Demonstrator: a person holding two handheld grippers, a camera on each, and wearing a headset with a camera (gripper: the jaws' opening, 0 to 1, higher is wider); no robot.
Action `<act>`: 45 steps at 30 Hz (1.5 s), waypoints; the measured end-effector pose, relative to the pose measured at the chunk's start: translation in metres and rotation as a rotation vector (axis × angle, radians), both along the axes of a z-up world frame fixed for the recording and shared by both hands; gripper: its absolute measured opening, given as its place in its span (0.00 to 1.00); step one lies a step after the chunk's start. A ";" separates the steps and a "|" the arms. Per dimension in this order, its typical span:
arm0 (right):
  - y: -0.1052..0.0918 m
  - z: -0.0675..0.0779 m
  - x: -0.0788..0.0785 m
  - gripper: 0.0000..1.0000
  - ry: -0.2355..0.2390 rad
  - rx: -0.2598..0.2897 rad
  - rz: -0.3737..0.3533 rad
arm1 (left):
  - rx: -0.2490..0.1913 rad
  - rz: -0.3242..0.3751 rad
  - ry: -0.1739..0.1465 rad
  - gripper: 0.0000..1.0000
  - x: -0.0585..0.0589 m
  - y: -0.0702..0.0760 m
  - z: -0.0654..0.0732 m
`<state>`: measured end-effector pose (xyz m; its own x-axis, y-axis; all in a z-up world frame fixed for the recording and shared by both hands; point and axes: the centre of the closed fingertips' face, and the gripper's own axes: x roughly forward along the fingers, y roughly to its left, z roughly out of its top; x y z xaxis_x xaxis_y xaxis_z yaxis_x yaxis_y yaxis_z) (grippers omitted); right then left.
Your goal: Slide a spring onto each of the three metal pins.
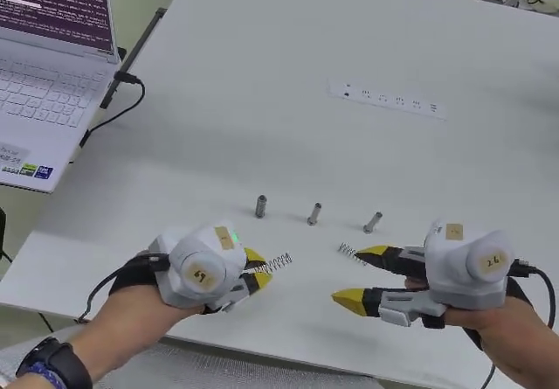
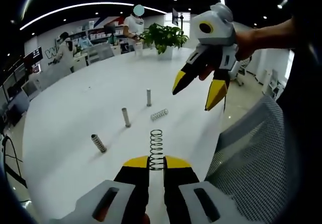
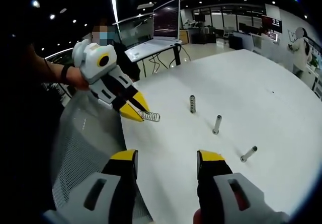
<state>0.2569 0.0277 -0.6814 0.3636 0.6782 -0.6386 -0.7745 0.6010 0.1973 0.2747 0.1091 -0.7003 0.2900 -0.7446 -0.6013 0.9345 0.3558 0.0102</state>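
Spring (image 2: 156,146) sits pinched in the left gripper (image 2: 156,160) fingers (image 2: 135,162), right gripper (image 3: 167,156) fingers (image 3: 123,156) spread apart

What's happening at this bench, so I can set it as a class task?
A person is fitting springs onto three metal pins. The left tongs are shut on a spring; the right tongs hang open. The leftmost pin already wears one; the middle pin and rightmost pin are bare, and a loose spring lies on the table.
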 end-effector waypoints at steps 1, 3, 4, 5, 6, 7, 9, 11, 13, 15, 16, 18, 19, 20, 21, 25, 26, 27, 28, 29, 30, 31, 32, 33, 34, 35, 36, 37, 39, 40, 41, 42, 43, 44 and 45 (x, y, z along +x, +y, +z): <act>0.001 0.000 0.000 0.45 0.000 0.001 0.005 | -0.002 -0.005 -0.002 0.02 -0.001 -0.001 0.001; 0.003 0.001 0.001 0.44 -0.001 0.004 0.016 | -0.003 -0.017 -0.006 0.02 -0.003 -0.004 0.002; 0.005 0.001 0.002 0.44 -0.002 0.005 0.023 | -0.005 -0.022 -0.008 0.02 -0.004 -0.006 0.004; 0.006 0.001 0.002 0.43 -0.002 0.005 0.027 | -0.007 -0.027 -0.009 0.02 -0.004 -0.007 0.004; 0.008 0.001 0.002 0.42 -0.002 0.006 0.035 | -0.007 -0.034 -0.012 0.02 -0.005 -0.009 0.006; 0.009 0.002 0.002 0.42 -0.002 0.008 0.040 | -0.008 -0.039 -0.015 0.02 -0.006 -0.010 0.007; 0.011 0.002 0.002 0.41 -0.002 0.012 0.050 | -0.011 -0.047 -0.017 0.02 -0.007 -0.012 0.009; 0.015 0.003 0.001 0.39 -0.002 0.016 0.065 | -0.014 -0.059 -0.023 0.02 -0.009 -0.015 0.012; 0.019 0.003 0.002 0.38 -0.004 0.019 0.082 | -0.014 -0.071 -0.027 0.02 -0.010 -0.018 0.014; 0.022 0.004 0.001 0.37 -0.003 0.022 0.097 | -0.014 -0.082 -0.032 0.02 -0.012 -0.021 0.015; 0.023 0.004 0.001 0.37 -0.003 0.024 0.103 | -0.015 -0.088 -0.033 0.02 -0.013 -0.022 0.016; 0.025 0.004 0.001 0.35 -0.004 0.026 0.116 | -0.014 -0.100 -0.037 0.02 -0.016 -0.025 0.017; 0.027 0.005 0.000 0.34 -0.003 0.030 0.127 | -0.013 -0.110 -0.041 0.02 -0.018 -0.027 0.017; 0.029 0.005 0.000 0.33 -0.001 0.035 0.134 | -0.011 -0.117 -0.043 0.02 -0.019 -0.028 0.017; 0.030 0.005 -0.001 0.32 0.001 0.040 0.144 | -0.010 -0.126 -0.046 0.02 -0.021 -0.030 0.018; 0.034 0.005 -0.005 0.29 0.013 0.049 0.170 | -0.010 -0.141 -0.052 0.02 -0.024 -0.032 0.020; 0.035 0.005 -0.006 0.28 0.020 0.053 0.175 | -0.010 -0.143 -0.055 0.02 -0.024 -0.033 0.020; 0.036 0.005 -0.007 0.28 0.025 0.059 0.180 | -0.008 -0.149 -0.059 0.02 -0.025 -0.034 0.020; 0.038 0.006 -0.009 0.29 0.029 0.071 0.190 | -0.007 -0.153 -0.061 0.02 -0.025 -0.034 0.021; 0.038 0.007 -0.010 0.29 0.031 0.075 0.194 | -0.006 -0.156 -0.064 0.02 -0.025 -0.034 0.021; 0.039 0.007 -0.012 0.28 0.036 0.079 0.205 | -0.006 -0.159 -0.067 0.02 -0.025 -0.035 0.022; 0.039 0.006 -0.013 0.27 0.038 0.076 0.209 | -0.006 -0.162 -0.070 0.02 -0.025 -0.035 0.024; 0.039 0.005 -0.014 0.26 0.041 0.074 0.213 | -0.007 -0.165 -0.072 0.02 -0.025 -0.035 0.025; 0.039 0.004 -0.015 0.25 0.044 0.074 0.215 | -0.008 -0.168 -0.074 0.02 -0.025 -0.036 0.026; 0.040 0.004 -0.015 0.25 0.046 0.075 0.216 | -0.008 -0.170 -0.075 0.02 -0.026 -0.036 0.026; 0.040 0.004 -0.015 0.24 0.050 0.081 0.217 | -0.008 -0.172 -0.077 0.02 -0.026 -0.036 0.026; 0.041 0.005 -0.016 0.22 0.053 0.087 0.217 | -0.006 -0.175 -0.080 0.02 -0.026 -0.037 0.027; 0.041 0.005 -0.016 0.21 0.055 0.092 0.215 | -0.003 -0.179 -0.081 0.02 -0.026 -0.037 0.026; 0.040 0.005 -0.016 0.21 0.057 0.090 0.217 | 0.001 -0.182 -0.085 0.02 -0.026 -0.037 0.026; 0.040 0.005 -0.016 0.20 0.058 0.093 0.217 | 0.001 -0.182 -0.084 0.02 -0.026 -0.037 0.026; 0.040 0.006 -0.015 0.19 0.060 0.096 0.215 | 0.003 -0.185 -0.085 0.02 -0.027 -0.037 0.025; 0.040 0.006 -0.015 0.18 0.060 0.097 0.214 | 0.004 -0.186 -0.085 0.02 -0.027 -0.037 0.025; 0.040 0.007 -0.015 0.17 0.060 0.099 0.213 | 0.006 -0.188 -0.086 0.02 -0.027 -0.037 0.024; 0.040 0.007 -0.015 0.16 0.060 0.100 0.212 | 0.008 -0.189 -0.087 0.02 -0.027 -0.037 0.024; 0.040 0.008 -0.015 0.16 0.060 0.101 0.212 | 0.012 -0.192 -0.089 0.02 -0.028 -0.037 0.024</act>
